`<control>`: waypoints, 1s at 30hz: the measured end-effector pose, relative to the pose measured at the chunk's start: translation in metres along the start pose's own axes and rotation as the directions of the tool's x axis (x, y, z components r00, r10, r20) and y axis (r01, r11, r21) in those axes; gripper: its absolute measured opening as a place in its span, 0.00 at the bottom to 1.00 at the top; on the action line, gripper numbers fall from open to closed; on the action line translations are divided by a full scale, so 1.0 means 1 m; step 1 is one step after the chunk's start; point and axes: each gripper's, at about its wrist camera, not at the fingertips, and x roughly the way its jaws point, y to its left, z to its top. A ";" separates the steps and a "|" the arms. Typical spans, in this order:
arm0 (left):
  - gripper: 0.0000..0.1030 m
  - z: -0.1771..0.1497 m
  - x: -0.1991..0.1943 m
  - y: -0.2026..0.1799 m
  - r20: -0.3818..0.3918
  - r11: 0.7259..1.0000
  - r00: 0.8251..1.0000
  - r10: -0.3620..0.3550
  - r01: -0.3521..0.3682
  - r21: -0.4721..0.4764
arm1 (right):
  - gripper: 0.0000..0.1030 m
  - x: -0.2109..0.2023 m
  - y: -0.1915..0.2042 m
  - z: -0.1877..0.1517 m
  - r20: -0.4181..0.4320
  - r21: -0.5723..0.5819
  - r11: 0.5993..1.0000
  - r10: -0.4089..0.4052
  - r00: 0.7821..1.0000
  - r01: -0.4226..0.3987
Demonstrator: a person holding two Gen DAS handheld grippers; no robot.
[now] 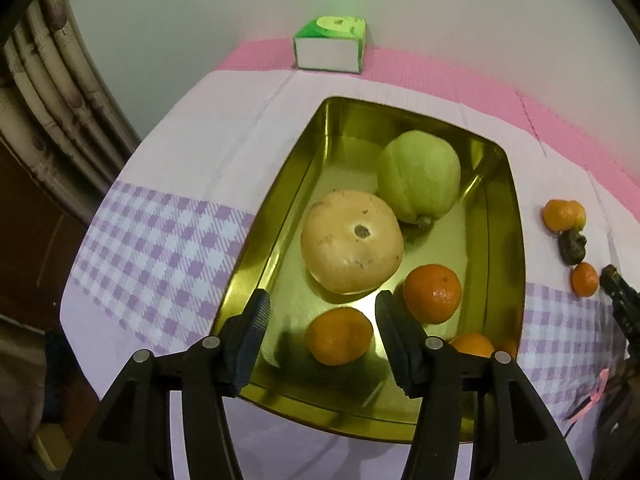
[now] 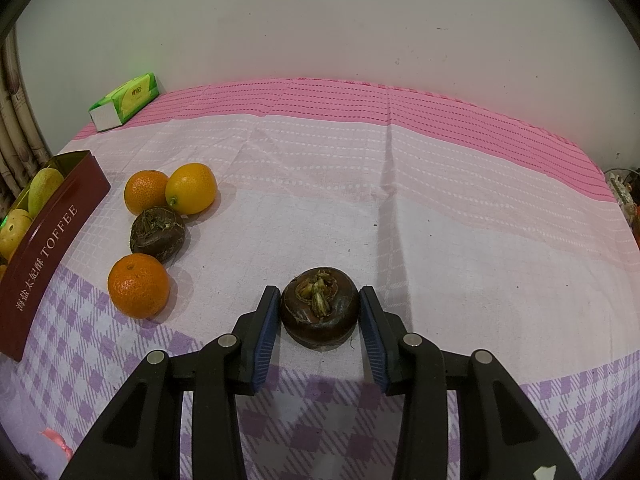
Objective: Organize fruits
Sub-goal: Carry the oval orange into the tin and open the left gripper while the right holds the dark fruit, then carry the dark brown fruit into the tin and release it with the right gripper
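In the left wrist view my left gripper (image 1: 320, 316) is open above a gold tin (image 1: 264, 216). The tin holds a green pear (image 1: 420, 176), a pale yellow fruit (image 1: 352, 242) and several oranges, one (image 1: 340, 336) between the fingers below. In the right wrist view my right gripper (image 2: 319, 316) is open around a dark brown water chestnut (image 2: 319, 306) on the cloth; whether the pads touch it I cannot tell. To its left lie two oranges (image 2: 139, 285) (image 2: 146, 192), a yellow-orange fruit (image 2: 191, 188) and a second dark chestnut (image 2: 158, 233).
The tin's red side (image 2: 48, 256) reads TOFFEE at the left of the right wrist view. A green tissue pack (image 1: 330, 44) sits at the back by the wall. The pink and purple checked cloth (image 2: 440, 208) covers the table. Curtains hang at the left.
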 end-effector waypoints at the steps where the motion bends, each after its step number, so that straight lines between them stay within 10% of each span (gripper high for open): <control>1: 0.54 0.001 -0.002 0.002 0.006 1.000 1.000 -0.004 0.004 -0.003 | 0.37 0.000 0.000 0.000 0.000 0.000 1.000 0.000 1.000 0.000; 30: 0.66 0.011 -0.013 0.021 0.086 0.999 0.996 0.013 -0.009 -0.038 | 0.35 -0.012 0.014 0.016 -0.030 0.036 0.998 -0.047 0.998 0.048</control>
